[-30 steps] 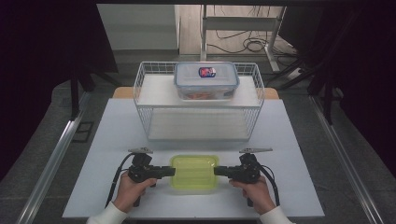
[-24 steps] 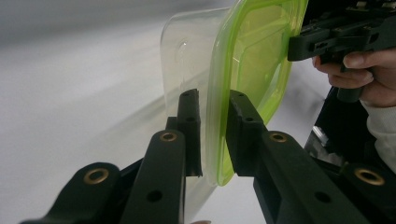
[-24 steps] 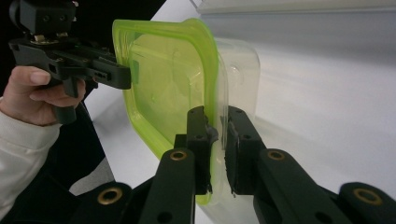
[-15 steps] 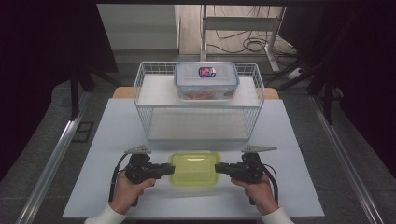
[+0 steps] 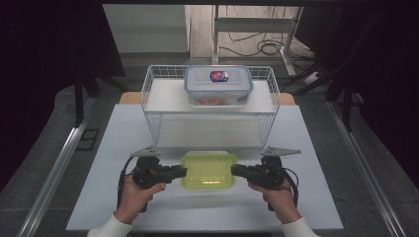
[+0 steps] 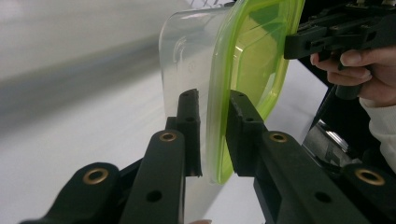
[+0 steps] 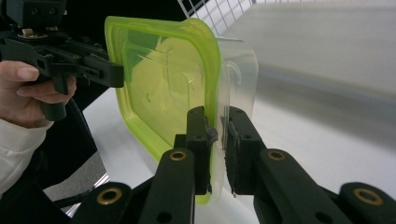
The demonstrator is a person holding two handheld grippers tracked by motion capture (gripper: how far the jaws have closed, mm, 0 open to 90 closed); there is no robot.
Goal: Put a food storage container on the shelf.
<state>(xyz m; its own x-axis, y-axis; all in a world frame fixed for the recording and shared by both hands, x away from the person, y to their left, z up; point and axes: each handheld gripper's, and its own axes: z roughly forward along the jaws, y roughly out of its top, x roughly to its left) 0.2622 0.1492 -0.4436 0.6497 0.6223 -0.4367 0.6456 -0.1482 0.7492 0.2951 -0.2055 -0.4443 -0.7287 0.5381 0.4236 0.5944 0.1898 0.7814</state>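
While you carry the box (image 5: 208,170) between both grippers, treat these entries as your checklist.

Item: box, clear body with green lid (image 6: 254,56), held above the near part of the table (image 5: 316,143), just near of the wire basket (image 5: 153,106).

Left gripper (image 5: 181,172): jaws narrow, clamped on the box's left rim, one pad on the lid and one on the clear wall.

Right gripper (image 5: 236,171): same narrow pinch on the right rim, lid and wall both between the jaws.

Handling, by my judgement: keep both hands at one height, since each bite is shallow and at the edge only; a tilt could let the rim slide out. Don't pull the hands apart or push them together, or the lid may flex.

Destination, likely: the basket. Its upper shelf already bears a second box (image 5: 218,85) at the far middle, so the lower level looks freer. Clear the near wire wall before you go forward.

Release: set it flat first, then open both together.
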